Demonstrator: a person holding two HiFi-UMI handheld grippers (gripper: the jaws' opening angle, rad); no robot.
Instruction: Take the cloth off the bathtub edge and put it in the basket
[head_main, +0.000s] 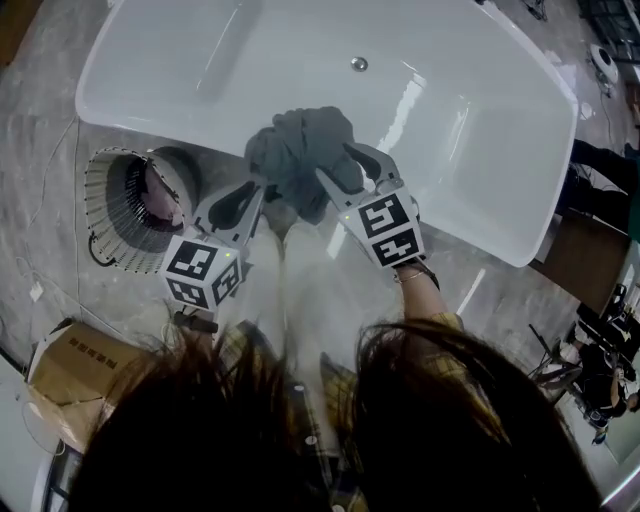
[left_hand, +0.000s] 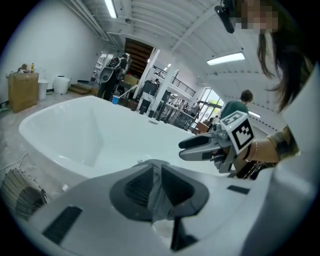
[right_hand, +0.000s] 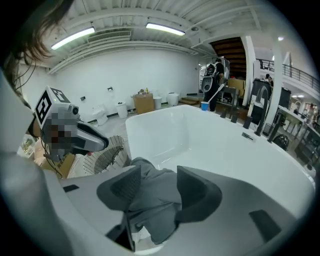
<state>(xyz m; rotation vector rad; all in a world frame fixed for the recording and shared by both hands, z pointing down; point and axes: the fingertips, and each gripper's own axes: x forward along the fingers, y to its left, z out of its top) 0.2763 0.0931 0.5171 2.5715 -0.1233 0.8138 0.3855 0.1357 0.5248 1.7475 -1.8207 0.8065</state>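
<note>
At the tub (head_main: 480, 130) rim, the left tool (head_main: 262, 188) pinches a thin fold of the grey cloth (head_main: 300, 150); the right tool (head_main: 338, 163) gapes around its bulk. Lifted by that one pinch, the cloth may slip short of the basket (head_main: 135, 205).

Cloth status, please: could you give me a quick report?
Left gripper shut on cloth. Right gripper open around it. Cloth at bathtub edge. Basket unobstructed.

Place: large open workshop hall
Signs: ceiling strip lights (right_hand: 165, 28), staircase (right_hand: 227, 47), cardboard box (head_main: 75, 375), freestanding bathtub (head_main: 200, 60)
</note>
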